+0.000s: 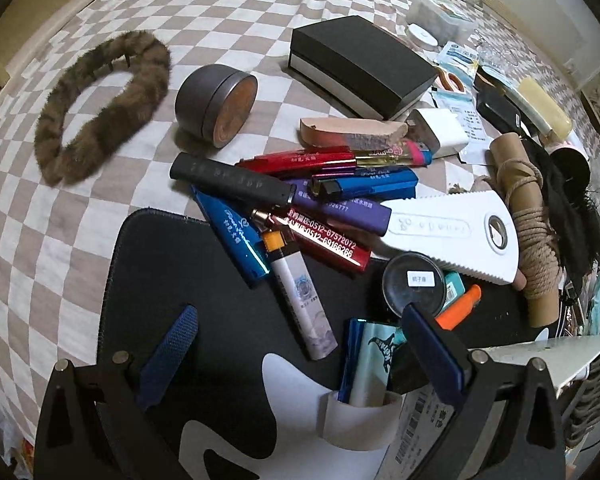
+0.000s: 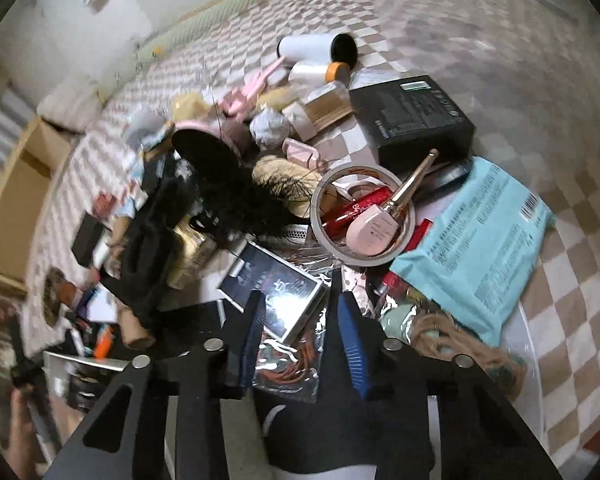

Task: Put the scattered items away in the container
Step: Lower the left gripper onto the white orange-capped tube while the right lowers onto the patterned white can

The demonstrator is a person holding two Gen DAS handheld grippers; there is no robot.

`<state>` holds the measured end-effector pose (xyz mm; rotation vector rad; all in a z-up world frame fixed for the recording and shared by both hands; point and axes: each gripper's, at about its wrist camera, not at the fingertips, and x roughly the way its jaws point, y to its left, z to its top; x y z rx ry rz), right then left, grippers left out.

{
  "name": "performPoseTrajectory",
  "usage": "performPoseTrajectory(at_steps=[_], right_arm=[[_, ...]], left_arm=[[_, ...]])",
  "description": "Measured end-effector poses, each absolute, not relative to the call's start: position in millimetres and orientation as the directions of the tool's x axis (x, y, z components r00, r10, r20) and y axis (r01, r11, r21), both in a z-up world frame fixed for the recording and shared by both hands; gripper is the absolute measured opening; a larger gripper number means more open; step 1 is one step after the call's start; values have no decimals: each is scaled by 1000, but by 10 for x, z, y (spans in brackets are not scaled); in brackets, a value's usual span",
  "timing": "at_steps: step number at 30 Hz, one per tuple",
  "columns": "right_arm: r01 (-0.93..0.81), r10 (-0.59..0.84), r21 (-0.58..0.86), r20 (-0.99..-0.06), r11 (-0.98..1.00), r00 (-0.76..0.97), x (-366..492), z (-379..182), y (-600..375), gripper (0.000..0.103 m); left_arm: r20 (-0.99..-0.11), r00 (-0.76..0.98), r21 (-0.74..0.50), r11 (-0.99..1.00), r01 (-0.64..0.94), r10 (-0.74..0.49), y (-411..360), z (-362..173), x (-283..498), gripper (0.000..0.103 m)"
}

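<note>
In the left wrist view my left gripper (image 1: 300, 332) is open and empty, its blue-padded fingers (image 1: 172, 344) wide apart over a black mat (image 1: 204, 292). A pile of lighters lies ahead: a white one (image 1: 300, 300), red ones (image 1: 324, 240), blue ones (image 1: 236, 236) and a purple one (image 1: 340, 204). A white roll (image 1: 360, 420) holding two lighters sits between the fingers. In the right wrist view my right gripper (image 2: 300, 320) hovers over a heap of clutter, jaws partly open with nothing between them. A clear container wall (image 2: 532, 360) curves at the right.
A furry brown headband (image 1: 100, 100), round grey tin (image 1: 216, 104) and black box (image 1: 360, 64) lie on the checkered cloth (image 1: 180, 20). A white serrated scraper (image 1: 452, 232) and rope-wrapped tube (image 1: 532, 232) lie right. A tape roll (image 2: 364, 212) holds cosmetics beside a teal mailer (image 2: 476, 240).
</note>
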<state>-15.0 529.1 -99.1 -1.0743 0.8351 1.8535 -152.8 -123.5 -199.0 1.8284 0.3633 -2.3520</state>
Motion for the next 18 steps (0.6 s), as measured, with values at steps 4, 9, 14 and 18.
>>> performPoseTrajectory(at_steps=[4, 9, 14, 18], right_arm=[[-887, 294, 85, -925, -454, -239, -219, -1191, 5386, 33], [-897, 271, 26, -949, -441, -161, -207, -1401, 5501, 27], [-897, 263, -10, -958, -443, -119, -186, -1487, 5552, 19], [-895, 257, -35, -962, -444, -90, -167, -1545, 5587, 19]], left_arm=[[-968, -249, -94, -963, 251, 29, -1209, -2003, -1545, 103], [-971, -238, -85, -967, 238, 26, -1176, -2047, -1570, 103], [-974, -223, -82, -967, 241, 28, -1187, -2092, -1586, 103], [-976, -218, -81, -965, 249, 25, -1210, -2108, -1589, 103]])
